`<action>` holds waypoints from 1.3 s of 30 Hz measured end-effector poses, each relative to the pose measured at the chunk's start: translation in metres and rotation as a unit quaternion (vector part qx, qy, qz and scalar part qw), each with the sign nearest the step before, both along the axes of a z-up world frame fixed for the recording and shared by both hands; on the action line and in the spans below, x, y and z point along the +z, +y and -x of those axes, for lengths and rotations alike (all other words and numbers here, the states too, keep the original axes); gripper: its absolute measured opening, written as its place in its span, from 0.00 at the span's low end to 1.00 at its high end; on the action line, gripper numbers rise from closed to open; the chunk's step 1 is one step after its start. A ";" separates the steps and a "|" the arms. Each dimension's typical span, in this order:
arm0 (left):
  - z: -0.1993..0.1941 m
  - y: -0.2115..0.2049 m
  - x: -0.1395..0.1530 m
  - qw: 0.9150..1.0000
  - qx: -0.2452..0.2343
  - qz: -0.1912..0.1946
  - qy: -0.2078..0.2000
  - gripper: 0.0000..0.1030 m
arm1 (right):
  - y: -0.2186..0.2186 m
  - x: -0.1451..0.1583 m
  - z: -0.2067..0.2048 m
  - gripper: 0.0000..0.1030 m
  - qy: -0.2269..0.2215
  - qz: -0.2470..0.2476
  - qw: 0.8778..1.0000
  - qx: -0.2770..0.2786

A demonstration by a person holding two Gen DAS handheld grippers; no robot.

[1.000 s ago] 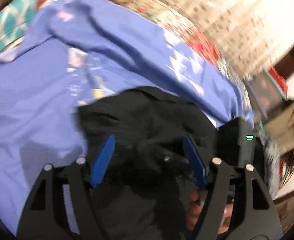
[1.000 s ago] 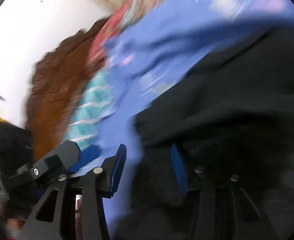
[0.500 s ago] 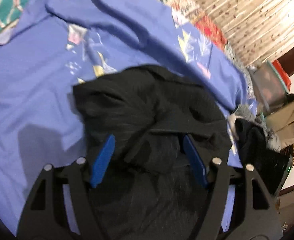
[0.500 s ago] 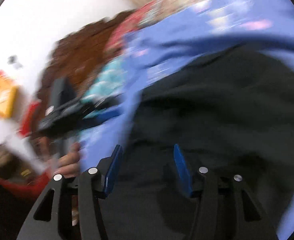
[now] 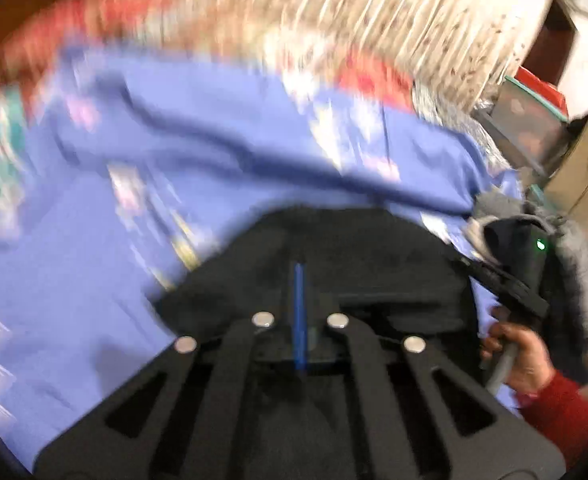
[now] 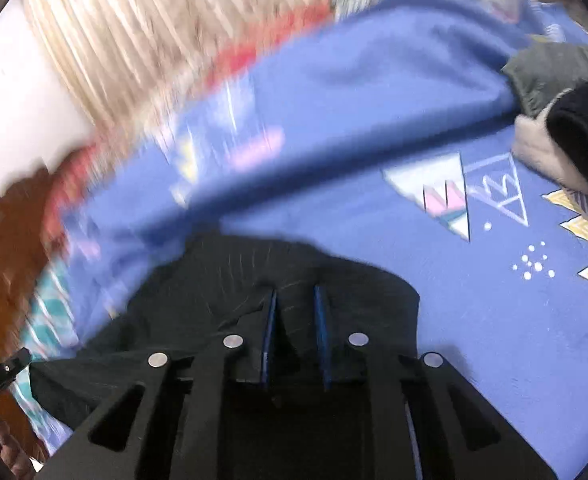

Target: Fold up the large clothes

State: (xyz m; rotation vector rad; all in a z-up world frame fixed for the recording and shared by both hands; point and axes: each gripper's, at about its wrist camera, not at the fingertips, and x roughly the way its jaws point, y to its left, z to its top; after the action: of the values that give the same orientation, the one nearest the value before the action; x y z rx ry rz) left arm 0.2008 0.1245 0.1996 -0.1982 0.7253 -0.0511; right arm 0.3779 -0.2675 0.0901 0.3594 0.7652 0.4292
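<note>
As I look down my left tongs (image 5: 299, 312), I see the blue pads pressed together into one thin line, clenched on a fold of the black garment (image 5: 334, 256). That dark cloth bunches up right at the tips and spreads a little way forward over the blue bedsheet (image 5: 74, 280). Off to the right in the same view, my right hand (image 5: 522, 360), in a red sleeve, grips the handle of the other tool.

On my right tongs (image 6: 294, 328), the two blue pads stand close together with a ridge of the black garment (image 6: 234, 280) pinched between them, so they are grasping it too. The cloth trails away to the left from there, lying on the bedsheet (image 6: 494, 320).

Beyond the garment, the sheet shows a printed pattern of triangles (image 6: 446, 196), white dots and yellow zigzags. A rumpled ridge of the same blue fabric runs across behind it. A second dark piece of clothing with pale lining (image 6: 566, 136) lies near the right edge. Farthest off, badly blurred, I make out a red patterned cover (image 5: 374, 76) and pale pleated curtains (image 5: 354, 8).
</note>
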 end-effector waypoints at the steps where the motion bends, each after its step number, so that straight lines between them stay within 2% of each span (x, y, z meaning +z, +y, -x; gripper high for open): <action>1: 0.005 0.001 0.007 1.000 -0.002 -0.017 -0.014 0.00 | 0.007 -0.009 0.001 0.40 0.017 0.031 0.999 0.007; 3: 0.004 0.009 0.000 1.000 -0.003 -0.016 0.002 0.00 | 0.012 -0.015 0.003 0.45 0.027 0.057 0.998 0.016; 5: -0.004 0.024 -0.030 0.998 0.010 0.000 0.061 0.00 | 0.012 -0.003 0.014 0.50 0.010 0.047 0.999 0.001; 6: -0.008 0.031 -0.042 0.996 0.018 0.018 0.087 0.00 | 0.010 0.009 0.023 0.53 -0.002 0.019 1.000 -0.001; 7: -0.007 0.039 -0.056 0.992 0.024 0.053 0.111 0.00 | 0.013 0.021 0.033 0.54 -0.019 -0.004 1.000 0.005; 9: -0.001 0.048 -0.069 0.986 0.029 0.111 0.121 0.00 | 0.028 0.045 0.053 0.65 -0.063 -0.015 0.997 0.047; 10: 0.004 0.049 -0.071 0.985 0.036 0.122 0.119 0.00 | 0.041 0.052 0.061 0.68 -0.078 -0.011 0.994 0.074; 11: 0.008 0.050 -0.071 0.984 0.041 0.127 0.115 0.00 | 0.056 0.061 0.072 0.74 -0.090 -0.005 0.990 0.112; 12: 0.014 0.051 -0.071 0.984 0.045 0.135 0.109 0.00 | 0.080 0.068 0.085 0.77 -0.094 0.003 0.981 0.171; 13: 0.018 0.051 -0.070 0.983 0.045 0.142 0.107 0.00 | 0.095 0.070 0.092 0.77 -0.090 0.009 0.974 0.207; 16: 0.032 0.052 -0.069 0.983 0.042 0.141 0.107 0.00 | 0.150 0.070 0.129 0.77 -0.087 0.025 0.944 0.316; 18: 0.040 0.053 -0.067 0.984 0.041 0.134 0.106 0.00 | 0.188 0.055 0.150 0.79 -0.086 0.087 0.923 0.365; 20: 0.049 0.056 -0.065 0.985 0.044 0.130 0.101 0.00 | 0.210 0.037 0.156 0.79 -0.088 0.137 0.914 0.371; 21: 0.054 0.057 -0.063 0.986 0.045 0.127 0.098 0.00 | 0.220 0.028 0.151 0.76 -0.074 0.150 0.915 0.367; 22: 0.058 0.059 -0.062 0.987 0.043 0.125 0.096 0.00 | 0.223 0.022 0.142 0.64 -0.051 0.144 0.920 0.360; 23: 0.061 0.060 -0.062 0.987 0.043 0.122 0.094 0.00 | 0.225 0.022 0.135 0.30 -0.022 0.123 0.928 0.351; 25: 0.069 0.062 -0.058 0.990 0.044 0.105 0.084 0.00 | 0.220 0.039 0.119 0.30 0.024 0.013 0.942 0.336; 27: 0.077 0.063 -0.054 0.992 0.048 0.089 0.070 0.00 | 0.216 0.062 0.111 0.29 0.035 -0.089 0.940 0.329; 28: 0.081 0.065 -0.052 0.993 0.053 0.085 0.065 0.00 | 0.216 0.074 0.105 0.29 0.041 -0.147 0.933 0.326; 29: 0.083 0.067 -0.052 0.993 0.061 0.083 0.064 0.00 | 0.216 0.080 0.097 0.29 0.046 -0.193 0.928 0.315; 30: 0.084 0.070 -0.051 0.992 0.066 0.084 0.063 0.00 | 0.217 0.081 0.088 0.29 0.052 -0.221 0.929 0.293; 31: 0.085 0.072 -0.051 0.992 0.069 0.086 0.060 0.00 | 0.220 0.079 0.083 0.29 0.055 -0.228 0.932 0.275; 32: 0.087 0.075 -0.051 0.992 0.070 0.088 0.056 0.00 | 0.230 0.073 0.079 0.34 0.059 -0.213 0.939 0.265; 33: 0.089 0.078 -0.051 0.992 0.074 0.090 0.051 0.00 | 0.243 0.063 0.078 0.47 0.070 -0.184 0.943 0.269; 34: 0.090 0.080 -0.051 0.992 0.077 0.091 0.049 0.00 | 0.267 0.038 0.078 0.53 0.115 -0.128 0.940 0.294; 35: 0.091 0.082 -0.052 0.991 0.080 0.096 0.047 0.00 | 0.280 0.020 0.082 0.56 0.155 -0.095 0.933 0.312; 36: 0.092 0.083 -0.052 0.991 0.082 0.100 0.046 0.00 | 0.284 0.005 0.089 0.56 0.184 -0.081 0.924 0.326; 37: 0.092 0.085 -0.052 0.990 0.085 0.103 0.044 0.00 | 0.281 0.002 0.096 0.56 0.182 -0.085 0.921 0.333; 39: 0.088 0.086 -0.053 0.990 0.090 0.097 0.043 0.00 | 0.266 0.006 0.109 0.57 0.146 -0.079 0.921 0.353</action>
State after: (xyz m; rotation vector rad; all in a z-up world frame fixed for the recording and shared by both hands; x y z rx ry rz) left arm 0.1125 0.2106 0.1471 -0.4533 0.7857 0.0604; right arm 0.2685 -0.0013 0.0958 0.2907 1.1547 1.1408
